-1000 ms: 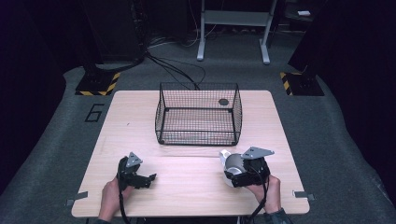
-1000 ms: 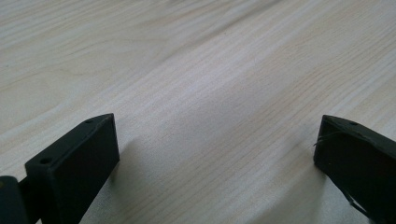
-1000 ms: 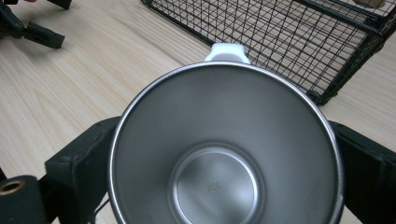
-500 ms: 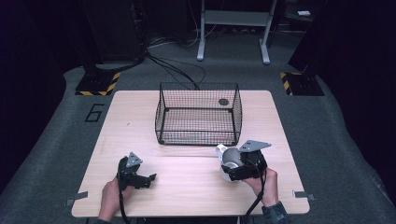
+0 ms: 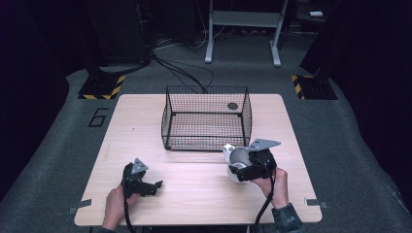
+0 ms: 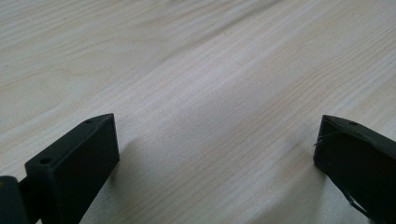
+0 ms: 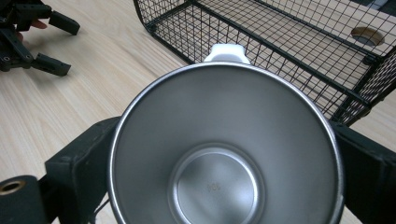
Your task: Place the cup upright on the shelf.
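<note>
The left tool [image 5: 154, 186] is resting near the front left corner of the tabletop [image 5: 204, 199], where it was a second ago, a hand [image 5: 114, 206] wrapped around its body. Its jaws are standing wide apart with nothing between them, and the left gripper view is showing bare pale wood in the gap.

Moving toward the middle, the black wire basket [image 5: 206, 119] is sitting toward the far edge of the tabletop, open at the top and apparently empty. A small dark round spot [image 5: 232, 106], probably a hole in the tabletop, is showing through the mesh at its far right corner.

On the right, the change is happening: the right tool [image 5: 239, 166] is carrying a steel cup [image 5: 237, 158] and has been travelling from the front right area toward the basket over the last second. The cup is now just beside the basket's near right corner, not yet over its rim. In the right gripper view the cup [image 7: 224, 154] is looking straight at the camera, mouth open and empty, its white handle [image 7: 225, 52] pointing toward the basket [image 7: 299, 51], and the jaws are pressing on its two sides.

This is likely a transfer into the basket, roughly midway. The near wall of the basket is standing in the path, so the cup probably needs lifting above the rim before going in.
</note>
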